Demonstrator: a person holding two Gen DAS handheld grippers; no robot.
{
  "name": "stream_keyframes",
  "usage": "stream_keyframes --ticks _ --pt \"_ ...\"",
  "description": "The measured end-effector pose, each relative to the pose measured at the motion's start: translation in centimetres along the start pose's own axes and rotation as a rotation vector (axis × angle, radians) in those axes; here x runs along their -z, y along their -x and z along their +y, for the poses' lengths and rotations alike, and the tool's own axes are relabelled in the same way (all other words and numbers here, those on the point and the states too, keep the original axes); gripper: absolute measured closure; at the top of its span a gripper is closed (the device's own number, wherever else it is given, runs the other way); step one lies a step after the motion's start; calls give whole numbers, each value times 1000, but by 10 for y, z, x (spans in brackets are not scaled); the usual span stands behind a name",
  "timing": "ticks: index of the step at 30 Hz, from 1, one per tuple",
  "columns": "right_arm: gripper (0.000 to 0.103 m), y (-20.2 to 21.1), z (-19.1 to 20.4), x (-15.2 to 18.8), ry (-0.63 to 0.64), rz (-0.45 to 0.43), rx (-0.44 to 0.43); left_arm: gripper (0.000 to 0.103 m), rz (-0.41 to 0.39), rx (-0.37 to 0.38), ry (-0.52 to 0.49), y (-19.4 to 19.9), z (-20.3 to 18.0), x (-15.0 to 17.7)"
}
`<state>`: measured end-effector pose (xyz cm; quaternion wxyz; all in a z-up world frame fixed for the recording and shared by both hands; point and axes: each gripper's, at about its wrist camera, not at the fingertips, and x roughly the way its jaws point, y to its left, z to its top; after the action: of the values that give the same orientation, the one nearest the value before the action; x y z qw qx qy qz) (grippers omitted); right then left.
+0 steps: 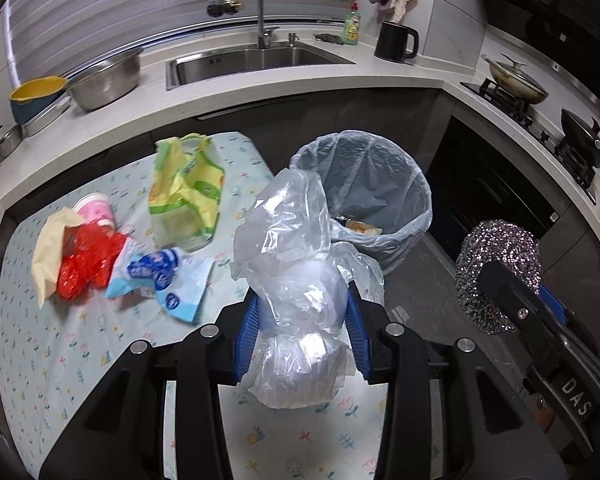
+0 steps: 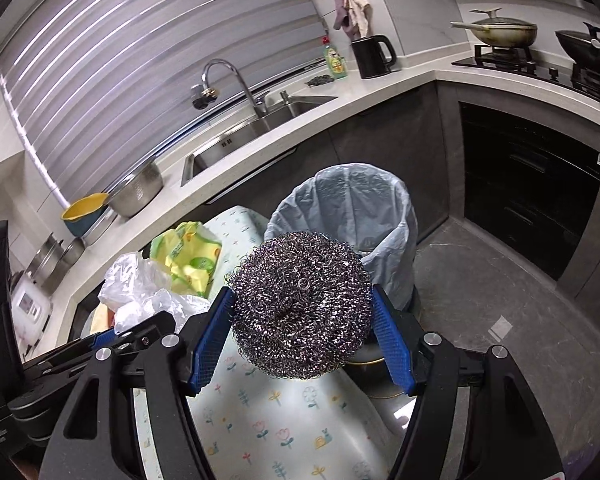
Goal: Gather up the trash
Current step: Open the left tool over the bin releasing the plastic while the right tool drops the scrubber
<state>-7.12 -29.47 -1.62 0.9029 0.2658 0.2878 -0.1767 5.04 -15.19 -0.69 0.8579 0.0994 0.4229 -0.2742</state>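
My left gripper (image 1: 303, 316) is shut on a crumpled clear plastic bag (image 1: 292, 248), held above the table's right end, just short of the lined trash bin (image 1: 380, 168). My right gripper (image 2: 303, 320) is shut on a steel wool scourer (image 2: 300, 304), held in front of the bin (image 2: 352, 204); the scourer also shows in the left wrist view (image 1: 496, 256). On the floral tablecloth (image 1: 60, 340) lie a yellow-green bag (image 1: 184, 192), a pink cup (image 1: 98, 208), a red wrapper (image 1: 86, 260), a cream wrapper (image 1: 50, 256) and a blue-white wrapper (image 1: 160, 280).
The bin stands on the grey floor off the table's right end, with some trash inside. A counter runs behind with a sink (image 1: 256, 60), a steel bowl (image 1: 106, 80), a yellow bowl (image 1: 36, 92), a black kettle (image 1: 394, 42) and a stove with pans (image 1: 516, 80).
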Motion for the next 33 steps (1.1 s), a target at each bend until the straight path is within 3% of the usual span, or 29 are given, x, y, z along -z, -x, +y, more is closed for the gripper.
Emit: stream_keyframes --ticks 17,20,25,28,33 --pt "38 -63 -50 -57 -67 -34 107 63 33 119 -73 -102 -48 -83" --pt "38 -75 -53 -66 -69 -39 121 55 32 129 -65 -117 -54 -95" --pt "38 -92 -54 -81 -54 -49 141 51 5 139 -63 -129 -57 -114" --pt "38 -100 -49 -90 -38 -58 144 37 -32 125 -61 -126 -53 -121" --pt "38 -116 -34 -101 9 -55 142 37 -45 105 -20 -123 -31 -123"
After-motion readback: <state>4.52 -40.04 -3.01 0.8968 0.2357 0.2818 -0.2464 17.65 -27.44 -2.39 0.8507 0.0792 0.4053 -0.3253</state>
